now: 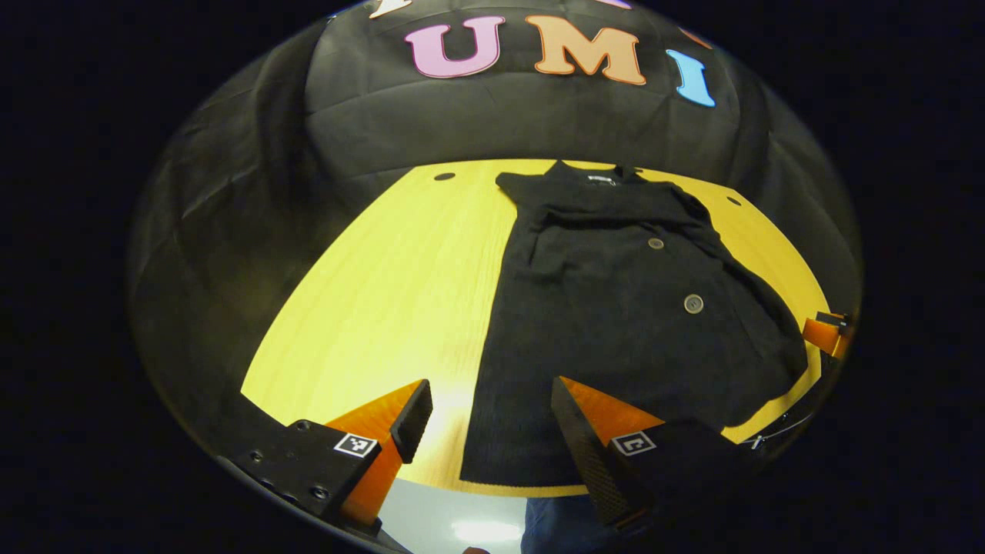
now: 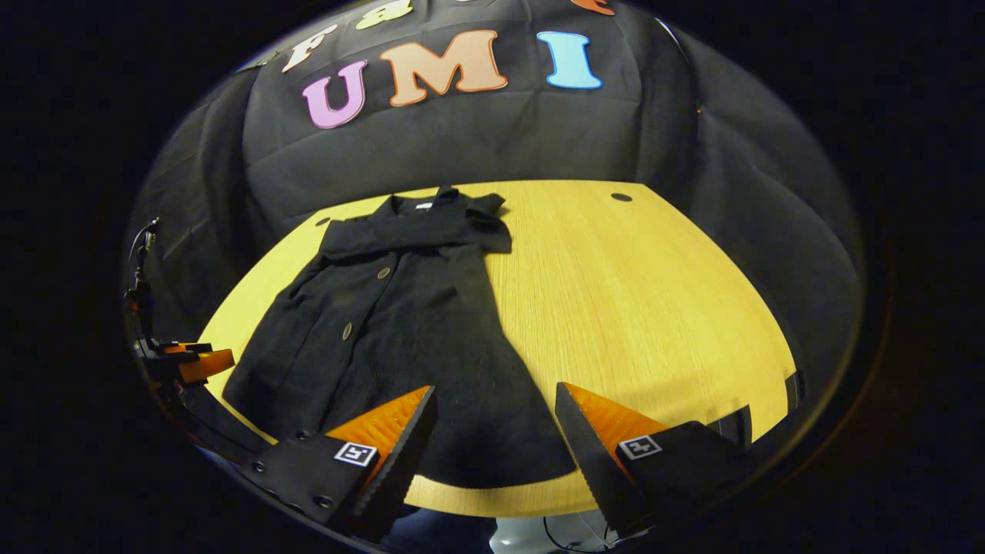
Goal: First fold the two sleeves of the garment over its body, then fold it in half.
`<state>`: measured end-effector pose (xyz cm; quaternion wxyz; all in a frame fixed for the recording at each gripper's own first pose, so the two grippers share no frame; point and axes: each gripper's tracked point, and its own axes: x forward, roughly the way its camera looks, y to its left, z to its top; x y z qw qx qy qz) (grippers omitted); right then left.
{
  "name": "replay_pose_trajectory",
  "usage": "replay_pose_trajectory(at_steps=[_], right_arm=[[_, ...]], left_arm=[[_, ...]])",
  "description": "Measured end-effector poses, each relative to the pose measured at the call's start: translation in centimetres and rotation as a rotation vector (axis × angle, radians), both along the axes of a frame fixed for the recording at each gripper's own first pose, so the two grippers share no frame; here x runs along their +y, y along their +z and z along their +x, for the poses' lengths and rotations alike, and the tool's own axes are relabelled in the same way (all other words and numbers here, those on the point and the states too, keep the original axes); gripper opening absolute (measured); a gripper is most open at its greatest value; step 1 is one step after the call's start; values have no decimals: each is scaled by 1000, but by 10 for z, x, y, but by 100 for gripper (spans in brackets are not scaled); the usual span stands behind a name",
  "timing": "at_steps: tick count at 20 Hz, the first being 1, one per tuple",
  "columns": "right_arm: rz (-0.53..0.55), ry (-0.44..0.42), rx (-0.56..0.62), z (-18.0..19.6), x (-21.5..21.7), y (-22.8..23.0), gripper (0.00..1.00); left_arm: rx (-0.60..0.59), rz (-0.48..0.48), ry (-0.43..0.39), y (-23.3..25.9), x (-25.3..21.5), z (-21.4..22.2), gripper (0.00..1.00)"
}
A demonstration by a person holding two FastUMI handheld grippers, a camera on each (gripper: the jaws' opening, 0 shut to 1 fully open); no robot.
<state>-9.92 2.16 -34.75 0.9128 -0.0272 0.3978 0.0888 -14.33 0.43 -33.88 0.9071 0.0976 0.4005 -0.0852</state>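
A black buttoned garment (image 1: 616, 323) lies flat on the yellow wooden table (image 1: 385, 292), collar at the far side and hem at the near edge. Both short sleeves lie folded across its chest. My left gripper (image 1: 489, 392) hovers open above the hem's left corner, one finger over bare wood and the other over the cloth. In the right gripper view the garment (image 2: 400, 323) lies left of centre, and my right gripper (image 2: 494, 396) stands open over the hem's right corner. Each gripper shows small at the edge of the other's view: right (image 1: 823, 335), left (image 2: 188, 362).
Bare table (image 2: 639, 292) stretches out on both sides of the garment. Small dark round holes (image 1: 444, 176) (image 2: 620, 197) mark its far corners. The black cloth wall rises right behind the table. The table's near edge runs just under both grippers.
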Motion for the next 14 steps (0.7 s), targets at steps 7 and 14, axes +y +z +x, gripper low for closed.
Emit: replay_pose_trajectory(at_steps=[7,14], right_arm=[[-29,-15,104,-26,-9,-32,98],[-69,7,132,-29,-3,-46,98]], left_arm=[[96,6,-6,-26,7,-42,94],[111,26,-20,-36,6,-42,93]])
